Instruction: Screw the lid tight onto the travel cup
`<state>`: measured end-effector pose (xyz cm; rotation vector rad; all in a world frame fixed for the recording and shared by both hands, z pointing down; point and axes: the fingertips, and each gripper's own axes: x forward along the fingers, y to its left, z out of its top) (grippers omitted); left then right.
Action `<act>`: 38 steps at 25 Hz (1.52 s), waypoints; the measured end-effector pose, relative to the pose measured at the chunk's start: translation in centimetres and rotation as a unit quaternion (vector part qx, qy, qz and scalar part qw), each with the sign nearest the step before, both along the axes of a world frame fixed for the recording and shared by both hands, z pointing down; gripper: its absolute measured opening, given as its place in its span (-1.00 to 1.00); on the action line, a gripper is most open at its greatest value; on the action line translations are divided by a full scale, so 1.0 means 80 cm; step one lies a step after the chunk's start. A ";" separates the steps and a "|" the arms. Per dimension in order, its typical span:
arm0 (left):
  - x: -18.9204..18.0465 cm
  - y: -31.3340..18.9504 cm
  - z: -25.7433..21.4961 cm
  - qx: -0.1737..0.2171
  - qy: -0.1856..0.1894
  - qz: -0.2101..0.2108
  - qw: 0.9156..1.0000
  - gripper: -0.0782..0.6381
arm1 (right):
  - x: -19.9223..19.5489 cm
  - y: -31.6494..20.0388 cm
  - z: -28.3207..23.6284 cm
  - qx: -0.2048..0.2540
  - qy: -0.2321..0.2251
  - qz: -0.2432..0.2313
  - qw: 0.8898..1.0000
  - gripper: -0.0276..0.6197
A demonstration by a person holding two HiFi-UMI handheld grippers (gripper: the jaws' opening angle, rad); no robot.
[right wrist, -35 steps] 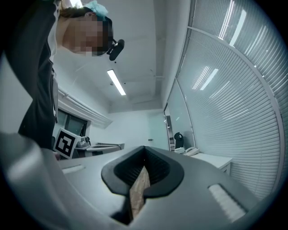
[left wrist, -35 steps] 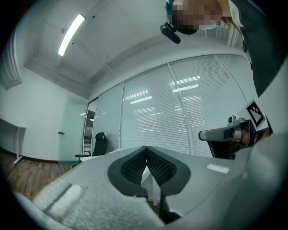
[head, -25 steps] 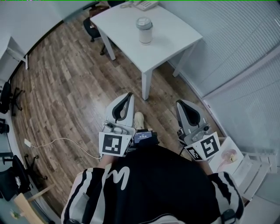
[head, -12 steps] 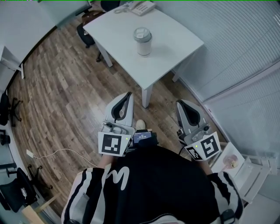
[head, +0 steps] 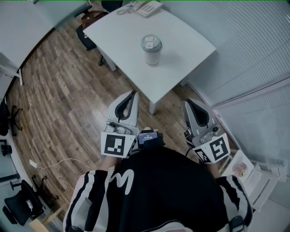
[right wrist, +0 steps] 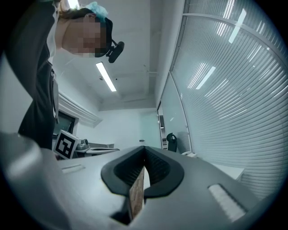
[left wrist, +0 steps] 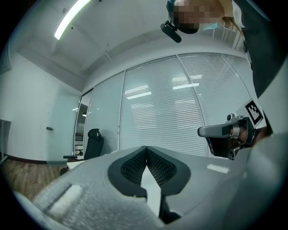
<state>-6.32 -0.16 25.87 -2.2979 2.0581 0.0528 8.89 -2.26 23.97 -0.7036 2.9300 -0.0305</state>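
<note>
Left gripper (head: 132, 94) and right gripper (head: 187, 103) held level, jaws closed on nothing, well short of lidded travel cup (head: 152, 50) on table (head: 190, 45), likely just approaching.

Office (desk phone (head: 146, 7), swivel chair (left wrist: 95, 143)).

Right gripper (right wrist: 144, 158) with jaws pressed together, slatted blinds (right wrist: 234, 90) at right, ceiling light strip (right wrist: 106, 76) above, person's dark clothing (right wrist: 38, 99) at left

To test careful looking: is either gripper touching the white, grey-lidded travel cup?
No, the travel cup stands alone on the white table, left gripper and right gripper short of it.
</note>
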 end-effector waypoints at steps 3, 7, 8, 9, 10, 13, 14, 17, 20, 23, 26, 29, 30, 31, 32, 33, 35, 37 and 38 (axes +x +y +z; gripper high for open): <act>-0.017 -0.020 0.003 -0.004 0.002 0.004 1.000 -0.77 | -0.016 -0.020 0.000 -0.001 0.001 0.006 1.000 -0.92; -0.039 -0.044 0.006 -0.006 0.005 0.005 1.000 -0.77 | -0.035 -0.043 0.001 -0.003 -0.001 0.013 1.000 -0.92; -0.044 -0.049 0.007 -0.006 0.005 0.005 1.000 -0.77 | -0.040 -0.049 0.003 -0.003 0.000 0.013 1.000 -0.92; -0.049 -0.055 0.009 -0.007 0.005 0.006 1.000 -0.77 | -0.044 -0.054 0.006 -0.004 0.003 0.013 1.000 -0.92; -0.053 -0.060 0.011 -0.008 0.005 0.008 1.000 -0.77 | -0.048 -0.059 0.007 -0.005 0.004 0.014 1.000 -0.92; -0.065 -0.074 0.014 -0.013 0.007 0.012 1.000 -0.77 | -0.058 -0.072 0.007 -0.007 0.003 0.019 1.000 -0.92; -0.068 -0.077 0.016 -0.015 0.007 0.012 1.000 -0.77 | -0.060 -0.075 0.006 -0.008 0.002 0.021 1.000 -0.92; -0.073 -0.084 0.020 -0.021 0.009 0.013 1.000 -0.77 | -0.061 -0.082 0.005 -0.014 0.001 0.025 1.000 -0.92; -0.078 -0.090 0.021 -0.024 0.005 0.011 1.000 -0.77 | -0.058 -0.093 0.007 -0.022 -0.002 0.023 1.000 -0.92; -0.083 -0.097 0.018 -0.019 0.006 0.005 1.000 -0.77 | -0.054 -0.102 0.007 -0.026 -0.001 0.023 0.999 -0.92; -0.090 -0.105 0.024 -0.025 0.002 0.000 1.000 -0.77 | -0.054 -0.109 0.012 -0.030 0.001 0.020 0.999 -0.92; -0.094 -0.115 0.027 -0.032 -0.009 -0.005 0.999 -0.77 | -0.055 -0.124 0.020 -0.036 0.005 0.017 0.999 -0.92; -0.095 -0.119 0.028 -0.032 -0.009 -0.006 0.999 -0.77 | -0.057 -0.131 0.020 -0.039 0.003 0.016 0.999 -0.91; -0.098 -0.123 0.029 -0.032 -0.007 -0.007 0.999 -0.77 | -0.059 -0.137 0.019 -0.040 0.001 0.014 0.999 -0.92; -0.100 -0.127 0.031 -0.033 -0.004 -0.008 0.999 -0.77 | -0.063 -0.143 0.019 -0.041 0.001 0.011 0.999 -0.92; -0.101 -0.131 0.033 -0.034 -0.001 -0.009 0.999 -0.77 | -0.066 -0.149 0.019 -0.040 0.002 0.008 0.999 -0.92; -0.103 -0.138 0.036 -0.036 0.005 -0.010 0.999 -0.77 | -0.073 -0.159 0.019 -0.036 0.008 0.001 0.999 -0.92; -0.104 -0.145 0.040 -0.039 0.007 -0.008 0.999 -0.77 | -0.080 -0.168 0.017 -0.028 0.014 -0.007 0.999 -0.91; -0.105 -0.148 0.043 -0.041 0.008 -0.007 0.999 -0.77 | -0.084 -0.171 0.016 -0.022 0.017 -0.011 1.000 -0.92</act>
